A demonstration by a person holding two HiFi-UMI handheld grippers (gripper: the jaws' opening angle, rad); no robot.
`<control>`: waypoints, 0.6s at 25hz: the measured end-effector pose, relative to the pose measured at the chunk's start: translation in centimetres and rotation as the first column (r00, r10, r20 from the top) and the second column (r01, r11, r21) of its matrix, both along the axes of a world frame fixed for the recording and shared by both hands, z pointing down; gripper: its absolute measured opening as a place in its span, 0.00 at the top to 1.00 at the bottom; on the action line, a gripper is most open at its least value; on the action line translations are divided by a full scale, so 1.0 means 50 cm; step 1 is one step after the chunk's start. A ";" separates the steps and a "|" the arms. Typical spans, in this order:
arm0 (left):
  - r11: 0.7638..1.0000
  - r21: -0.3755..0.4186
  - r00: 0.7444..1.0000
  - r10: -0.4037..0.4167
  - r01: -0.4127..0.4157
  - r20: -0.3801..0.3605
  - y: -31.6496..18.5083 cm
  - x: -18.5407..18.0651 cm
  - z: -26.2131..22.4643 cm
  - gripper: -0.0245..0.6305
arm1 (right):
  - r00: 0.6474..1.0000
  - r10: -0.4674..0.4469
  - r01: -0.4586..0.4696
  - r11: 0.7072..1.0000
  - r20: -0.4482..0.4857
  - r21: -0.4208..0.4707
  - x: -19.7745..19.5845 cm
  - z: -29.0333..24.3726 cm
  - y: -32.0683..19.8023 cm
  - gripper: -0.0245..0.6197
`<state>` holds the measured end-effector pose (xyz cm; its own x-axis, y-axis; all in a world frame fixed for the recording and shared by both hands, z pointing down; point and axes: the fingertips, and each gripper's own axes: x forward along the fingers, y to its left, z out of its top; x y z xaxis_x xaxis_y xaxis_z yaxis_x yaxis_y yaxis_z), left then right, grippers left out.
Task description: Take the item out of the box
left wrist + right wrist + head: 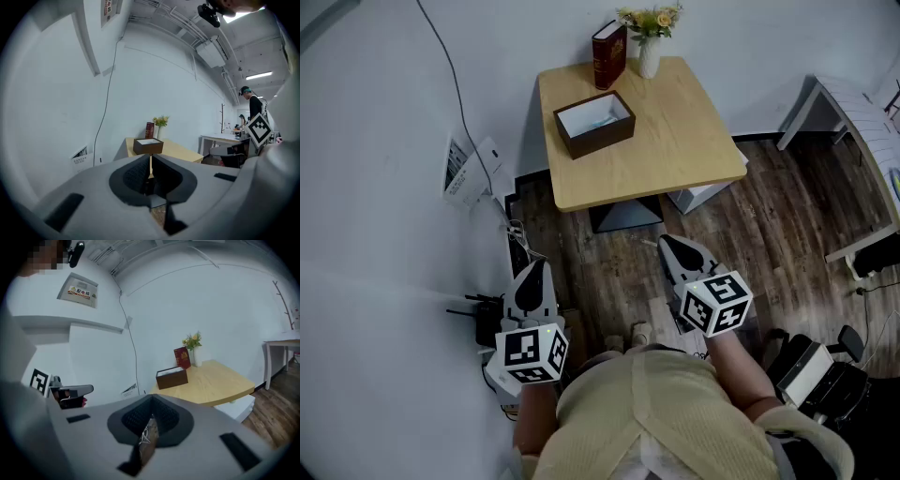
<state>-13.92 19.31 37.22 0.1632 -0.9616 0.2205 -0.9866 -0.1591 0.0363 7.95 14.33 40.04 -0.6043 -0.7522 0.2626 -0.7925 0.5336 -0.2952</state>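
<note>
Head view: the open brown box (594,124) sits near the table's (675,141) far left corner with something pale inside. A red book (609,54) and a flower vase (649,56) stand behind it. The left gripper (534,269) and right gripper (672,246) hang short of the table, jaws together and empty. A wall sign (78,290) reads 配电箱.

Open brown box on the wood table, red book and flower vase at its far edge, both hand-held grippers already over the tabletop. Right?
Not quite. The head view shows the left hand-held gripper and right hand-held gripper short of the table, over the wood floor. The open brown box, red book and flower vase are as you say.
</note>
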 end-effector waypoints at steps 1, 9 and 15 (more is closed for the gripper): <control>1.000 0.001 1.000 0.002 -0.002 0.000 -0.003 0.002 -0.001 0.91 | 1.000 0.002 -0.002 1.000 0.002 -0.001 0.001 0.001 -0.003 0.92; 1.000 -0.005 1.000 0.016 -0.016 0.004 -0.018 0.021 0.004 0.91 | 0.999 0.010 -0.010 1.000 0.040 -0.007 0.010 0.000 -0.018 0.92; 1.000 -0.021 1.000 0.022 -0.022 -0.009 -0.040 0.045 0.019 0.91 | 1.000 -0.006 0.006 1.000 0.024 -0.019 0.023 0.016 -0.035 0.92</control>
<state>-11.64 17.32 38.19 0.1864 -0.9530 0.2388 -0.9825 -0.1799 0.0489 9.11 12.57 40.84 -0.6149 -0.7438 0.2621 -0.7820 0.5323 -0.3242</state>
